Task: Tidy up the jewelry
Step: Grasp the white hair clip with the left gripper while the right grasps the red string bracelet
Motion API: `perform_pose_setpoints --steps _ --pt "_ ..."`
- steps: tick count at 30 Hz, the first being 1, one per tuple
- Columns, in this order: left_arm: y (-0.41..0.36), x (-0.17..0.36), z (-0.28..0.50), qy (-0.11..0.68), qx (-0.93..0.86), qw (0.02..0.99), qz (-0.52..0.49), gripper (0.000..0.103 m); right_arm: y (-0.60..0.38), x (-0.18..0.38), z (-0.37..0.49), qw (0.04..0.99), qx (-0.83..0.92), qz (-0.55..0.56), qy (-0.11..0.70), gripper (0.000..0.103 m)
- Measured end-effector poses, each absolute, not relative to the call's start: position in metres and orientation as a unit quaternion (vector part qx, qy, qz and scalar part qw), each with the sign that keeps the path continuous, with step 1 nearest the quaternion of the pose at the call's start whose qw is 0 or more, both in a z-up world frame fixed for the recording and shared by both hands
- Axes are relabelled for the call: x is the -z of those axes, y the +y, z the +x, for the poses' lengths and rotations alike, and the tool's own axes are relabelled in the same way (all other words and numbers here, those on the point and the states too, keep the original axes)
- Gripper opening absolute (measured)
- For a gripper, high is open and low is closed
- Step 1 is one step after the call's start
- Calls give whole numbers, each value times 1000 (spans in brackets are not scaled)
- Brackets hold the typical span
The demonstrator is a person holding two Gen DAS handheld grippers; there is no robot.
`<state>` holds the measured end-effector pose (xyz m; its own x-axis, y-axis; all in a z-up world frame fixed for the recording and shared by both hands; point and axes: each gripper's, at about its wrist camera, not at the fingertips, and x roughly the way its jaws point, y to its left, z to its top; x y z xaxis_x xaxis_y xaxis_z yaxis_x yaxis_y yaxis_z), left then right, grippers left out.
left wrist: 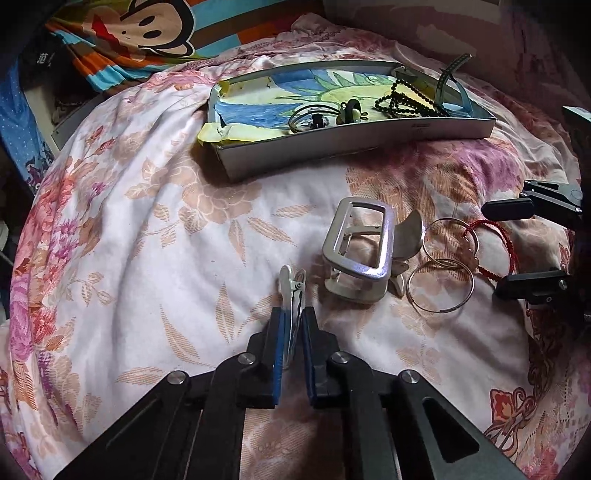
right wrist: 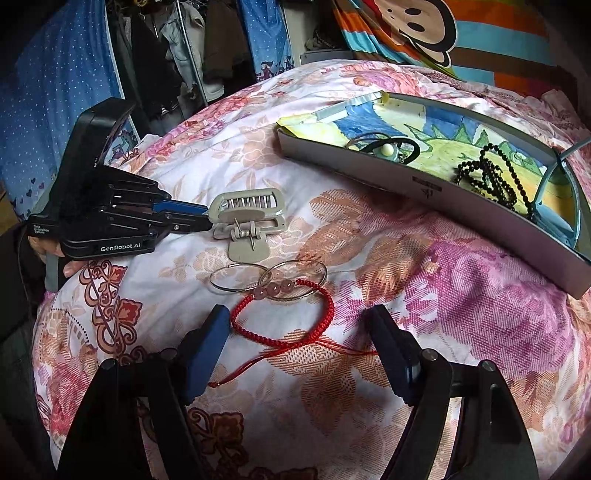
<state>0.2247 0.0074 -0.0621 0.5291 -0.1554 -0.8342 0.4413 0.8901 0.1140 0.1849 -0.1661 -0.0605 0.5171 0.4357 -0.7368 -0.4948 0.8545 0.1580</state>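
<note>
1. Surface: bed with floral quilt (left wrist: 155,236), pink, peach and white, rumpled into folds; purple-pink blooms toward the edge nearest the right gripper.
2. Room: blue dotted curtain (right wrist: 55,92) and dark hanging clothes (right wrist: 177,55) beyond the quilt's far edge in the right wrist view; striped pillow with cartoon monkey face (left wrist: 147,26) at the head end.
3. Shallow grey tray (left wrist: 332,147) toward the quilt's far side, lined with a blue-green-yellow painted sheet. Inside: black bead necklace (left wrist: 402,98), a thin ring, small dark and cream pieces, a light blue headband (left wrist: 448,79) at one end.
4. Left gripper (left wrist: 293,314): blue pads pressed together on a small white hair clip (left wrist: 291,284), clip tip sticking out past the fingertips, low over the mid-quilt.
5. Just beside it: large silver-grey claw clip (left wrist: 358,251) lying open on the quilt.
6. Next along: two thin metal hoops (left wrist: 441,290), edges overlapping.
7. Red braided bracelet (right wrist: 284,317) with three pink beads, touching the hoops, cord tails trailing.
8. Right gripper (right wrist: 299,332): fingers well apart, one either side of the red bracelet, not pressing it.
</note>
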Motion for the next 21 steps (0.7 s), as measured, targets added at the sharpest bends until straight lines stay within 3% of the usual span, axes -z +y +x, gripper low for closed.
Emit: perform_pose_setpoints --steps 4,10,15,21 --pt "1 58 220 467 147 860 145 6 -165 62 184 871 -265 -40 411 72" --pt "8 52 215 499 156 850 69 6 -164 60 180 875 -265 -47 403 59" --pt "14 49 207 510 156 846 6 6 -163 55 174 880 -265 -57 390 33" --pt "6 40 175 480 161 862 -25 6 -163 47 165 888 -259 -71 372 12"
